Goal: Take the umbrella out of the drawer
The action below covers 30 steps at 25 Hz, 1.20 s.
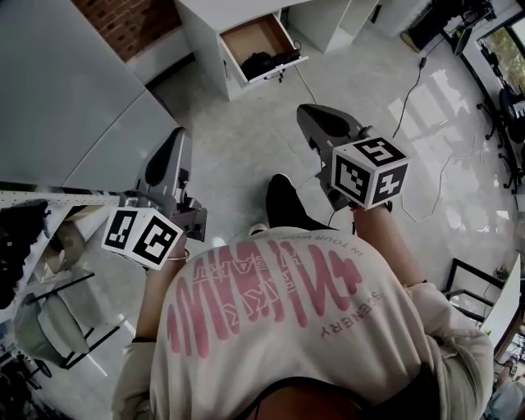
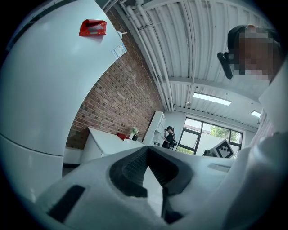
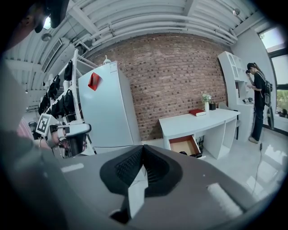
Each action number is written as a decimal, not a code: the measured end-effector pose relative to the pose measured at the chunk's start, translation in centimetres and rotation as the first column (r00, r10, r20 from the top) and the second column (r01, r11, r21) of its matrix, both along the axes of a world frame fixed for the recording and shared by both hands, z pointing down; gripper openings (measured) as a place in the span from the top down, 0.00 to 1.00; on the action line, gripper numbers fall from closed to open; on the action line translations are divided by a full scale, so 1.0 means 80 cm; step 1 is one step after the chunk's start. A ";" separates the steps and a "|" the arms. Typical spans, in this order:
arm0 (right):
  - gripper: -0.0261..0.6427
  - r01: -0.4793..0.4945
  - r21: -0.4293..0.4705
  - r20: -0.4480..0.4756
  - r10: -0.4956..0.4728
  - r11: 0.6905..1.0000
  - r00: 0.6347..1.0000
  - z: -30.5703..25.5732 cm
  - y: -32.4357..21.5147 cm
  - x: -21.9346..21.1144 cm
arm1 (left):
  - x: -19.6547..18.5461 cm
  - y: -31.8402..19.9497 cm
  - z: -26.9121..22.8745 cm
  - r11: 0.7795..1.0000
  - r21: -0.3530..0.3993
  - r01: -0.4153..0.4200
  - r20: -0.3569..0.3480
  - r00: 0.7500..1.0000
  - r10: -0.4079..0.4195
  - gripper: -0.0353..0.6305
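Lying along the open drawer [image 1: 254, 37] front, dark umbrella [image 1: 262, 62], left gripper [image 2: 147, 148] and right gripper [image 3: 142, 147] fingers closed, empty

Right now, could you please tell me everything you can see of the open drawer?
The drawer stands pulled out of the white desk, just under its top. Its inside looks like brown wood, and its front panel is white. A dark object, too small to identify, lies in it toward the front. Nothing else touches the drawer.
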State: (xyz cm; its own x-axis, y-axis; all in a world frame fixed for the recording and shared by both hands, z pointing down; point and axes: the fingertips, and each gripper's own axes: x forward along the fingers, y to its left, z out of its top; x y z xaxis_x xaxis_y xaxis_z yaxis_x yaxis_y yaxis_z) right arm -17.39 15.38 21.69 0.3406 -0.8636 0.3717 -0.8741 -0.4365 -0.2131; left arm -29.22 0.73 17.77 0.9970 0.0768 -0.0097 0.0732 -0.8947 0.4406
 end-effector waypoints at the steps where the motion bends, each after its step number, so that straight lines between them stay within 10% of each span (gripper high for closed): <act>1: 0.95 0.005 -0.004 -0.001 -0.005 1.000 1.000 0.001 -0.003 -0.001 | -0.001 -0.003 0.001 1.000 -0.004 0.006 0.002 1.000 -0.006 0.94; 11: 0.95 0.049 -0.021 0.024 -0.048 0.999 0.999 0.024 -0.030 0.025 | 0.018 -0.021 0.016 0.999 -0.011 0.043 0.035 0.998 -0.042 0.94; 30: 0.95 0.066 0.010 0.042 -0.066 0.998 0.997 0.021 -0.048 0.222 | 0.198 -0.038 -0.002 0.996 0.026 0.086 0.037 0.995 -0.087 0.94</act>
